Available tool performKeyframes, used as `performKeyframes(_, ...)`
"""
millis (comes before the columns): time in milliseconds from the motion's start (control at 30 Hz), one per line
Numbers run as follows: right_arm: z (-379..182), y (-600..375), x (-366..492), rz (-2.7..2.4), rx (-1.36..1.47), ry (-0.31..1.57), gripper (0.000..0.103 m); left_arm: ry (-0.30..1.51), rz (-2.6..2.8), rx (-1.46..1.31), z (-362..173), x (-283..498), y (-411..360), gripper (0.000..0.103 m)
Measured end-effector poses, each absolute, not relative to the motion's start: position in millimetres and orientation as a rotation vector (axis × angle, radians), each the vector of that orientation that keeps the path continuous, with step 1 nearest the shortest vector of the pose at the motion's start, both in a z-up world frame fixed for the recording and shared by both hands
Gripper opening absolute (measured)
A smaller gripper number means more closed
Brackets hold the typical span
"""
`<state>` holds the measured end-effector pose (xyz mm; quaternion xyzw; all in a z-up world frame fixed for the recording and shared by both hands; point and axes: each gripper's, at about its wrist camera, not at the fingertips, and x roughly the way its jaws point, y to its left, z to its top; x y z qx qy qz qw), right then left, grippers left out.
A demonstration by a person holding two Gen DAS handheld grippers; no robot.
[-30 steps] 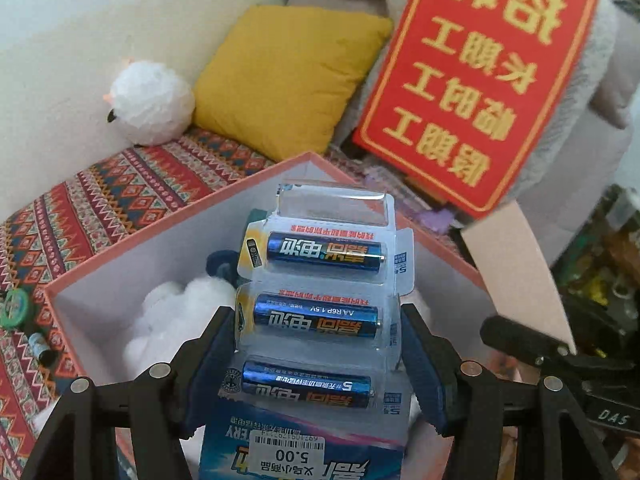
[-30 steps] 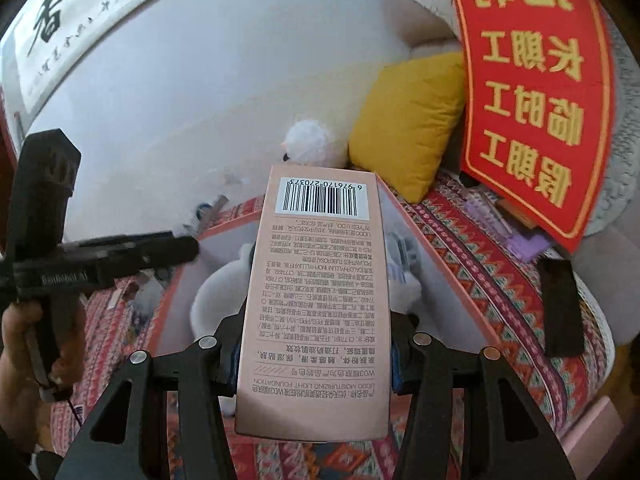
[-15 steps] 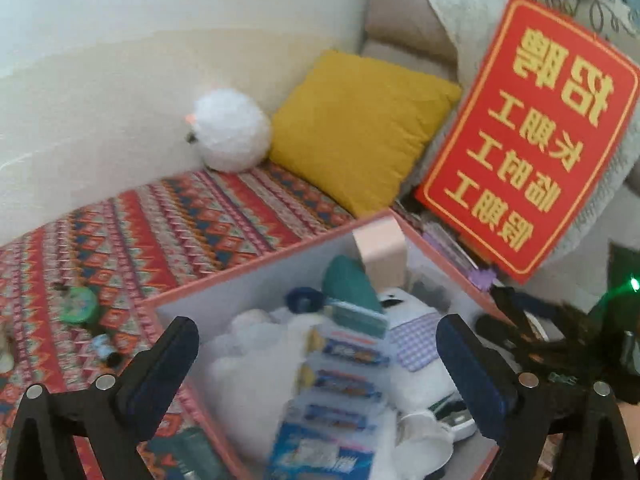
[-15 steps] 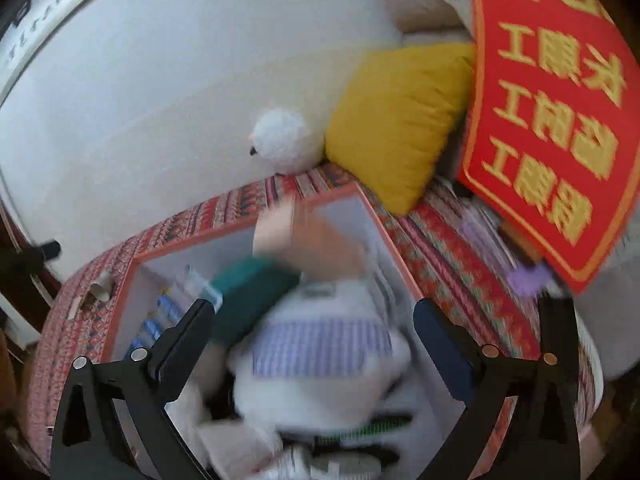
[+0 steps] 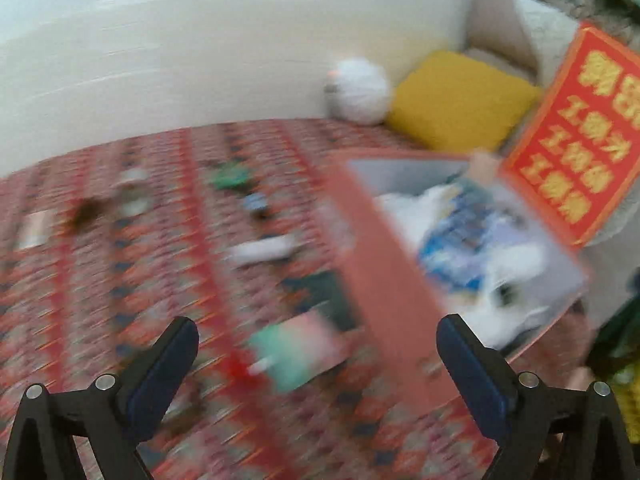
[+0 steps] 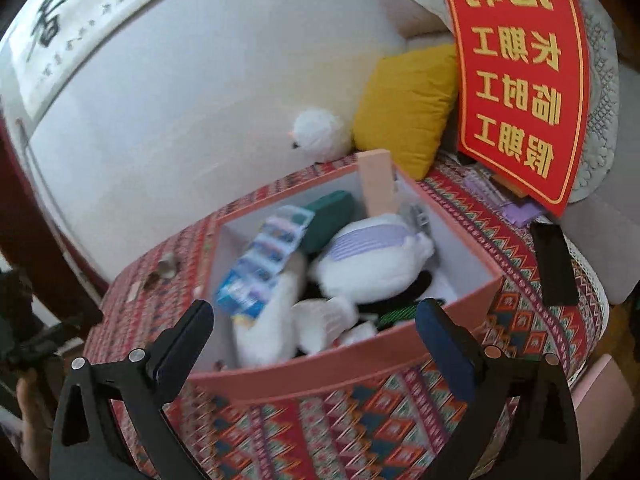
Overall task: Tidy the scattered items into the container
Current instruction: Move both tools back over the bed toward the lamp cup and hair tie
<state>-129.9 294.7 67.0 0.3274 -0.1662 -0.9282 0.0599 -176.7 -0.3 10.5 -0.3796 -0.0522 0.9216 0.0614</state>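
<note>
A salmon-pink box (image 6: 352,372) stands on the patterned cloth. Inside lie a battery blister pack (image 6: 264,260), a white plush toy (image 6: 372,256), a dark green case (image 6: 328,216) and a tall pink carton (image 6: 376,184) leaning at the far wall. My right gripper (image 6: 312,340) hangs open just before the box's near wall, nothing between its fingers. The left wrist view is blurred: my left gripper (image 5: 316,356) is open above the cloth, left of the box (image 5: 384,280). Scattered items lie there: a mint and pink packet (image 5: 296,344), a white object (image 5: 264,248), a green disc (image 5: 232,174).
A yellow cushion (image 6: 404,104), a white fluffy ball (image 6: 320,134) and a red sign with gold characters (image 6: 520,76) stand behind the box. A black flat object (image 6: 554,264) lies on the cloth at right. A person's hand (image 6: 28,412) shows at lower left.
Both grippers opened and let go: the battery pack and the pink carton now lie in the box. The left gripper has swung left over the cloth; the right has pulled back.
</note>
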Motion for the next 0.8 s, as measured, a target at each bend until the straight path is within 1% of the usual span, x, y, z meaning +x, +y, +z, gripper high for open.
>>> performKeyframes(67,68.9,275.4,-112.5,-2.797,0.984,-0.486,0.102,-0.147,2.860,-1.147,4.2,-146.5,-19.4,0.101)
performKeyframes(133,66.2,255.8,-97.6,-2.781,0.992,-0.470,0.102,-0.167,2.878,-1.155,-1.9,-126.2,-35.0,0.101)
performKeyframes(300,38.3,188.8,-74.1,-2.676,1.095,-0.398,0.102,-0.162,2.932,-1.203,-22.7,-88.5,-73.9,0.101)
performKeyframes(400,17.1,137.4,-71.9,-2.581,1.163,-0.307,0.102,-0.221,2.967,-1.247,-36.5,-75.4,-107.9,0.101)
performKeyframes(467,12.7,105.7,-88.9,-2.529,1.169,-0.267,0.102,-0.288,2.982,-1.271,-43.0,-71.6,-135.8,0.101)
performKeyframes(533,8.4,74.1,-105.8,-2.476,1.173,-0.228,0.102,-0.297,3.021,-1.283,-46.1,-72.1,-162.3,0.101)
performKeyframes(667,-0.3,10.7,-139.7,-2.369,1.180,-0.152,0.102,-0.260,3.087,-1.329,-43.3,-98.8,-209.3,0.101)
performKeyframes(733,-3.4,-19.5,-159.2,-2.320,1.180,-0.124,0.102,-0.279,3.097,-1.356,-40.2,-124.7,-233.4,0.101)
performKeyframes(800,-0.2,-40.7,-195.9,-2.296,1.171,-0.156,0.102,-0.359,3.063,-1.388,-40.1,-160.7,-258.9,0.101)
